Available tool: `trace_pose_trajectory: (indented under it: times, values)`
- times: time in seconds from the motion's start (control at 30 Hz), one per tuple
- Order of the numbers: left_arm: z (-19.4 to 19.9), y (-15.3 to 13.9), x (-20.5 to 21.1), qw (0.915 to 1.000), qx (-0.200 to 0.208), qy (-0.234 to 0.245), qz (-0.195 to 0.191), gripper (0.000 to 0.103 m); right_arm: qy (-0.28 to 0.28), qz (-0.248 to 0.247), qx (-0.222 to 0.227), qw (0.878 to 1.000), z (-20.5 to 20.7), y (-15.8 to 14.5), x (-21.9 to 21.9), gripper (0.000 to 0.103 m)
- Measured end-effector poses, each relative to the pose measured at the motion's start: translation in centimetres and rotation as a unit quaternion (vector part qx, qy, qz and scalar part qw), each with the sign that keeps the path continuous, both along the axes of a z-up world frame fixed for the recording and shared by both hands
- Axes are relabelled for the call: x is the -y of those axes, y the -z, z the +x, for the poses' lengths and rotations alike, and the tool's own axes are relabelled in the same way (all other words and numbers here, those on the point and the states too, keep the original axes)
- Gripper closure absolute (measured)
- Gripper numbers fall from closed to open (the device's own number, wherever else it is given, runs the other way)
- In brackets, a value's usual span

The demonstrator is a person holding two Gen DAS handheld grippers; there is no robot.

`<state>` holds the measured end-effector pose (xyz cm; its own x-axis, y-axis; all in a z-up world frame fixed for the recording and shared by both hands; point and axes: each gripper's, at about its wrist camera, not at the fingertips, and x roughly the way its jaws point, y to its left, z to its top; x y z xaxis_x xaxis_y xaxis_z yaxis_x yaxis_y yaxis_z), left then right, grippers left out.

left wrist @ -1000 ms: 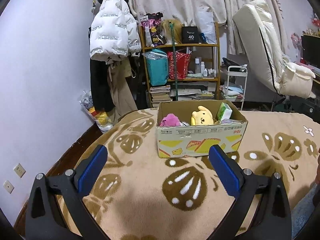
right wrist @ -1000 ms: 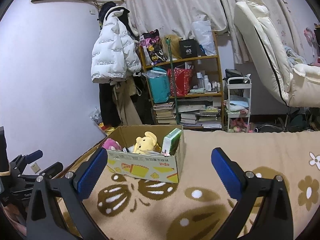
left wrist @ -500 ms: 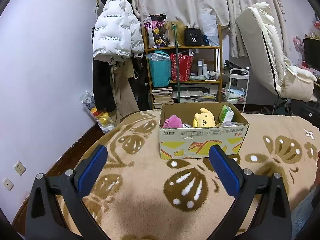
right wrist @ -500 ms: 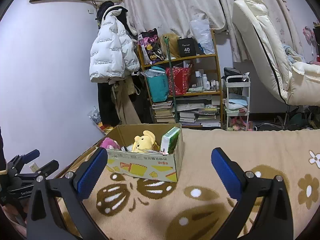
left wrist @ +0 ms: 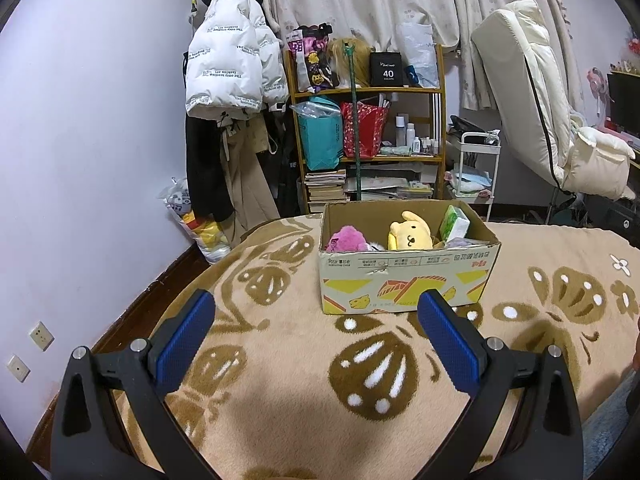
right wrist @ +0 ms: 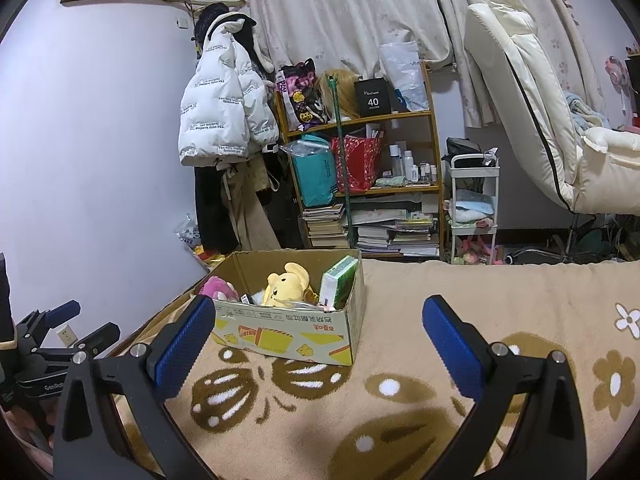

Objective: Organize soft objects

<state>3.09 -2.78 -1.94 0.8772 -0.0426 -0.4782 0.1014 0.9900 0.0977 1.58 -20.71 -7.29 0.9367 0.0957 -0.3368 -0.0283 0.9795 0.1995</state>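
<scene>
A cardboard box (left wrist: 404, 280) stands on the tan patterned blanket (left wrist: 304, 396). In it lie a pink plush (left wrist: 347, 238), a yellow plush dog (left wrist: 409, 232) and a green-white tissue pack (left wrist: 455, 224). My left gripper (left wrist: 316, 332) is open and empty, held above the blanket in front of the box. My right gripper (right wrist: 318, 334) is open and empty, to the right of the box (right wrist: 296, 330); the yellow plush (right wrist: 285, 286), pink plush (right wrist: 218, 287) and tissue pack (right wrist: 338, 282) show inside. The left gripper (right wrist: 60, 328) appears at the right wrist view's left edge.
Behind the bed stand a wooden shelf (left wrist: 368, 128) with bags and books, a coat rack with a white puffer jacket (left wrist: 232, 68), a white cart (left wrist: 476, 168) and a cream recliner (left wrist: 552, 120). The bed's left edge drops to the floor by the wall (left wrist: 80, 160).
Both grippers have drawn back and risen slightly, so the box sits a little lower and farther in view. Both stay open and empty.
</scene>
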Motion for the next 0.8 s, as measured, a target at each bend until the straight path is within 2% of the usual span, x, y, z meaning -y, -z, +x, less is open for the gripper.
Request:
trace_pose_trajectory:
  times: [0.8]
  values:
    - [-0.16,-0.36,-0.65,0.9998,0.000,0.001,-0.019,0.003,-0.003,-0.004,-0.002,1.000,-0.01,0.03,0.58,0.000]
